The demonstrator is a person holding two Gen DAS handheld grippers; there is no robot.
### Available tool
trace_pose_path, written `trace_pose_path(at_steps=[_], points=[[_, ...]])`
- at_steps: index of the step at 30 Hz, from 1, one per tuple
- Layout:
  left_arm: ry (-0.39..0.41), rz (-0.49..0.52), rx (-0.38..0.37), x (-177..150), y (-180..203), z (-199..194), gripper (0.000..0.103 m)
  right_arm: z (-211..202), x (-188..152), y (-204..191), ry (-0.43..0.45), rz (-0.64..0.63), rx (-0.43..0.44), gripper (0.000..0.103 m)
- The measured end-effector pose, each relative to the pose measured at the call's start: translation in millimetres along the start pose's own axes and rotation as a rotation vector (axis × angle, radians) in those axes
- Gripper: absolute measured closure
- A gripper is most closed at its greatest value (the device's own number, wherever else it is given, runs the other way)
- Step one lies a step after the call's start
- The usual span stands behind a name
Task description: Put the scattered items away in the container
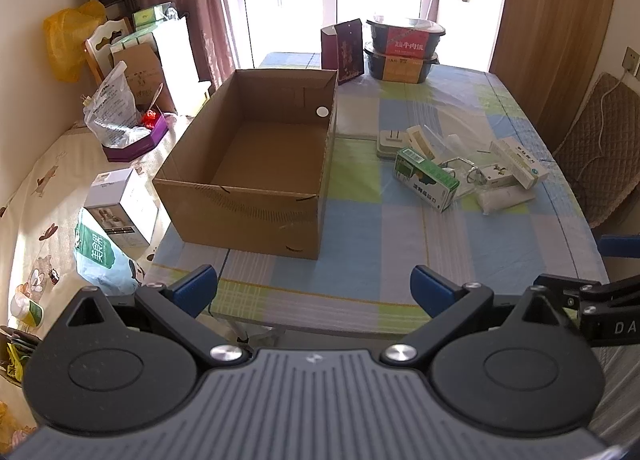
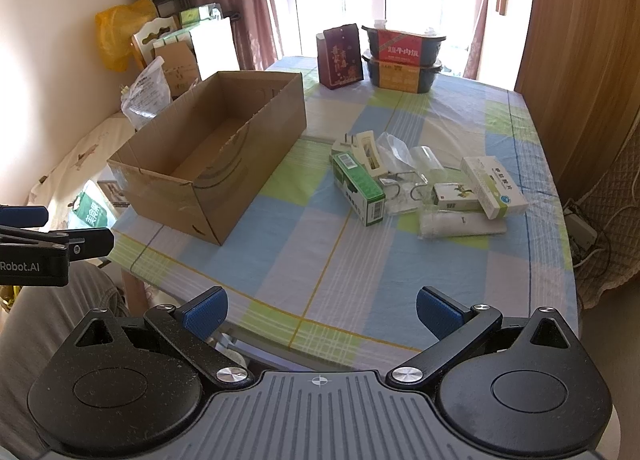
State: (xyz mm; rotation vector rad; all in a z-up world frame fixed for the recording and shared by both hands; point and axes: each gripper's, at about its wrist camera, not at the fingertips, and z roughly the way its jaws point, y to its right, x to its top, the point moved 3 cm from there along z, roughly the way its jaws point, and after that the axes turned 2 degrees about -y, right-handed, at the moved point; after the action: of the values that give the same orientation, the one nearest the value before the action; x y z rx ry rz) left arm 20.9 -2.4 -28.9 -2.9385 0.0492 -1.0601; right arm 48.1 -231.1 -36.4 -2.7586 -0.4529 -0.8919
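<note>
Checked tablecloth point(image 2: 352, 260) in blue, green and white covers a dining table before a bright window with pink curtains.

Container: open cardboard box point(image 1: 248, 164), upright at the table's 10 o'clock side, nothing visible inside; a white round sticker on its inner far wall.

Scattered items, clustered at 2 o'clock, well apart from the box:
- green carton point(image 2: 357, 188), lying flat, nearest the box.
- white plug adapter point(image 1: 390, 139) and a cream tray point(image 2: 370, 152) just behind the carton.
- clear plastic packaging point(image 2: 404, 152) with wire rings, between the carton and the white boxes.
- small white box point(image 2: 456, 196) touching a longer white-and-green box point(image 2: 494, 186) that leans over it.
- white wrapped roll point(image 2: 460, 222) at the near edge of the cluster.

Not in the cluster, at 12 o'clock: maroon gift bag point(image 2: 340, 56), upright; two black meal tubs point(image 2: 404, 60), stacked.

Left gripper point(image 1: 314, 288): tongs spread wide, nothing between them, held off the table's near edge facing the box.

Right gripper point(image 2: 322, 310): tongs spread wide, nothing between them, over the near edge.
</note>
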Motion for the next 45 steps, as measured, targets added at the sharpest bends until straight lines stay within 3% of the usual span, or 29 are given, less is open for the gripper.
trace_pose_path(at_steps=[35,45], points=[[-0.05,0.067,-0.015,2.4,25.5,35.2,0.001,25.4,-11.6,20.1,-0.05,0.022,-0.026,0.0],[-0.079,0.119,-0.08,7.6,45.5,69.8,0.001,43.5,-13.0,49.1,-0.078,0.11,-0.072,0.0]])
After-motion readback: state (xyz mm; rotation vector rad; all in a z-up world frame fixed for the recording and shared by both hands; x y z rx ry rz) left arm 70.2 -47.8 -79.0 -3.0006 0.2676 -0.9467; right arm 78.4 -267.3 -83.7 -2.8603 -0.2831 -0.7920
